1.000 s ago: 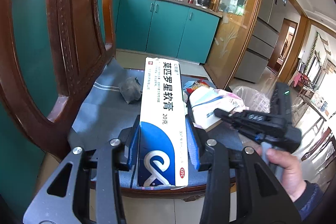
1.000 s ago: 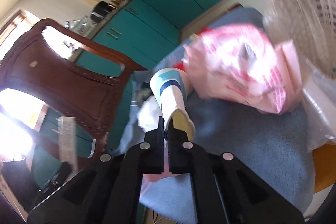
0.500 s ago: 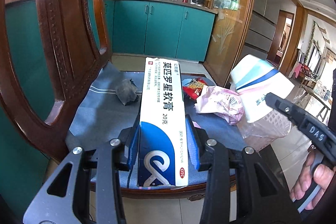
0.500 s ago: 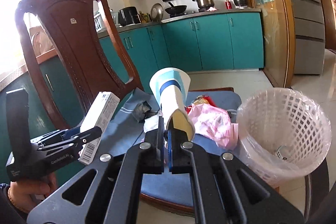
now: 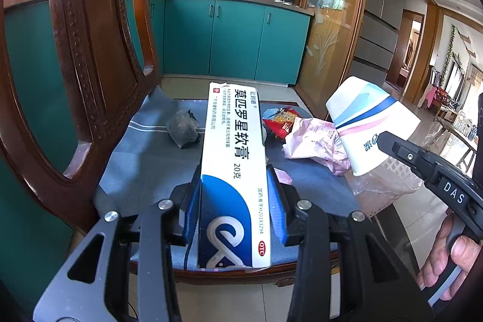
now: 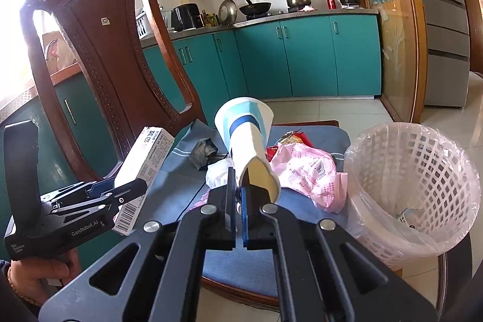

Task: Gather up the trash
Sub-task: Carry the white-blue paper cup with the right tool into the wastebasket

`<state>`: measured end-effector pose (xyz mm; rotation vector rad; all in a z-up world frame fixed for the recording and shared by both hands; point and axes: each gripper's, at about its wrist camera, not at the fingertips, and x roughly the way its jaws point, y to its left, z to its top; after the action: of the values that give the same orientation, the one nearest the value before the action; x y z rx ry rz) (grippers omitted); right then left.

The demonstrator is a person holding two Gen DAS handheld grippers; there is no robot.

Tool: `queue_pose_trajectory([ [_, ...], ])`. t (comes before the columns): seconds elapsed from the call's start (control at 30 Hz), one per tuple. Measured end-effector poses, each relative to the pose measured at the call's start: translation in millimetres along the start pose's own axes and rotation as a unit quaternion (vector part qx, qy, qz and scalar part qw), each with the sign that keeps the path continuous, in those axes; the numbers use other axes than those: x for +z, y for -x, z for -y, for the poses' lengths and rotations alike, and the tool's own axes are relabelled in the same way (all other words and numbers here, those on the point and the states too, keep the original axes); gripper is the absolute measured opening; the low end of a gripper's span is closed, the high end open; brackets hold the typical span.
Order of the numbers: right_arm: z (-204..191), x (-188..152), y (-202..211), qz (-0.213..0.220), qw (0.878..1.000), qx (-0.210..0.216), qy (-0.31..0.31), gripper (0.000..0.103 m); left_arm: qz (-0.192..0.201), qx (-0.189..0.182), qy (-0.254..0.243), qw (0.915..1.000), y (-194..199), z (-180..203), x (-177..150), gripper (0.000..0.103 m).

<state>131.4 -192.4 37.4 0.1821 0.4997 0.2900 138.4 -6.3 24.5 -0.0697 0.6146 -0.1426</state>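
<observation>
- The right gripper has its fingers pinched on the rim wall of a white paper cup with blue and pink bands; the cup sticks out along the fingers, base forward and tilted up, its open mouth toward the camera.
- The white perforated plastic waste basket lined with a clear bag stands just off the right edge of the blue-cushioned seat of the carved dark-wood chair, to the right of the cup and lower. In my judgement the coming move is a swing to the right, then a release over the basket's mouth.
- The right hand is the nearer one to the basket; the cup is close to the rim but not yet over it.
- The left gripper clamps a long white-and-blue cardboard ointment box across its narrow width, the long axis running straight out ahead, over the seat's front edge.
- A pink crumpled plastic wrapper, a red snack packet and a dark grey wad lie on the seat.
</observation>
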Motion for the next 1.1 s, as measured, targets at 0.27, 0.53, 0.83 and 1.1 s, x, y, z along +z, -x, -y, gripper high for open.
queue_pose_trajectory([
  [0.27, -2, 0, -2, -0.004, 1.000, 0.001, 0.001, 0.003, -0.002, 0.003, 0.003, 1.0000, -2, -3, 0, 0.040],
  [0.53, -3, -1, -4, -0.007, 1.000, 0.003, 0.002, 0.003, -0.004, 0.002, 0.002, 1.0000, -3, -4, -1, 0.040],
  [0.83, 12, 6, 5, 0.018, 1.000, -0.018, -0.005, 0.003, -0.006, 0.003, 0.002, 1.0000, -5, -5, -2, 0.040],
  [1.1, 122, 29, 16, 0.041, 0.986, -0.115, -0.114, 0.005, -0.007, 0.002, 0.003, 1.0000, -8, -5, -4, 0.040],
])
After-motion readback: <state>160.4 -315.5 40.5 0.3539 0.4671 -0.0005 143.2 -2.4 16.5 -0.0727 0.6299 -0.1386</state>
